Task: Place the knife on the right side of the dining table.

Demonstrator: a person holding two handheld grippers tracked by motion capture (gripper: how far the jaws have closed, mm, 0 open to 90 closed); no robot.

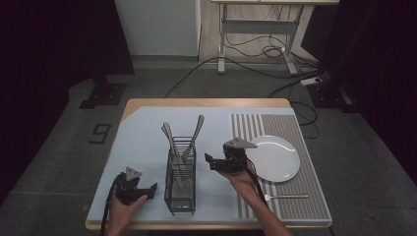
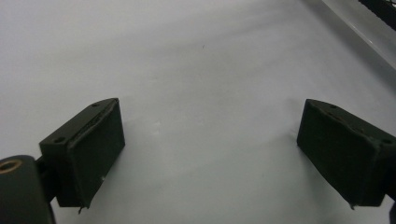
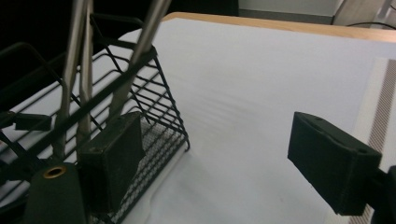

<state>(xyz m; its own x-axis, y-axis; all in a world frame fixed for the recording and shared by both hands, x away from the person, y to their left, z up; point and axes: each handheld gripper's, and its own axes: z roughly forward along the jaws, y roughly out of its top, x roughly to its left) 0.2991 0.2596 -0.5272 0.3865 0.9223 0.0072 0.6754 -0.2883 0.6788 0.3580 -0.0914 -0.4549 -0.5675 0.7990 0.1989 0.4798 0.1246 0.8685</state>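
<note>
While your left gripper (image 1: 147, 189) rests empty, jaws apart, left of the wire caddy (image 1: 180, 189), your right gripper (image 1: 212, 161) hangs spread between caddy and plate (image 1: 280, 162).

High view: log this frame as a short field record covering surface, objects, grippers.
surface: table under a pale cloth, striped mat at right
rack: wire, centre, holds upright cutlery
plate: white, empty, on the mat
fork: flat on the mat, near edge
left gripper: open, holding nothing, low over the cloth
right gripper: open, holding nothing, beside the rack
</note>
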